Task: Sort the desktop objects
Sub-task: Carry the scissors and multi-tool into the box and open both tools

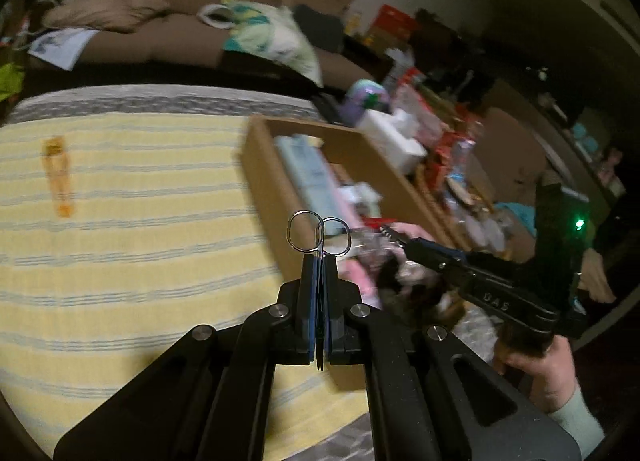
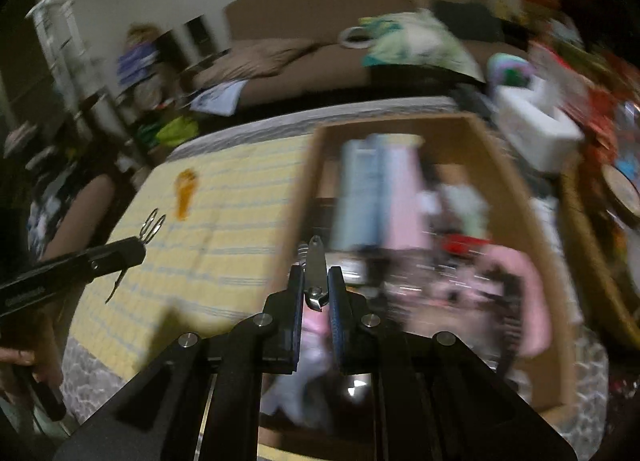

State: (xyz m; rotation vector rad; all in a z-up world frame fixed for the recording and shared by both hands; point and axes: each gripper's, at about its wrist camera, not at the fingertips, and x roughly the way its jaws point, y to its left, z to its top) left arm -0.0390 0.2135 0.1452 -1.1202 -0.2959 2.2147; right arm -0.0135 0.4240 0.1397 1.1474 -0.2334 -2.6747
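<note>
My left gripper [image 1: 319,261] is shut on small silver scissors [image 1: 318,235], whose finger loops stick out past the tips above the yellow striped cloth [image 1: 120,261]. My right gripper [image 2: 315,273] is shut on a metal nail clipper [image 2: 315,265] and hangs over the near left part of an open cardboard box [image 2: 298,217]. In the right wrist view the left gripper [image 2: 140,243] with the scissors [image 2: 154,225] is at the left. The left wrist view shows the right gripper [image 1: 390,231] over the box [image 1: 260,169]. An orange object [image 1: 60,181] lies on the cloth.
The box holds light blue and pink packs [image 2: 376,189], pink cloth [image 2: 524,293] and small items, all blurred. A white container [image 2: 536,129] and cluttered goods stand to the right of the box. A brown sofa with a bag [image 1: 264,37] is behind the table.
</note>
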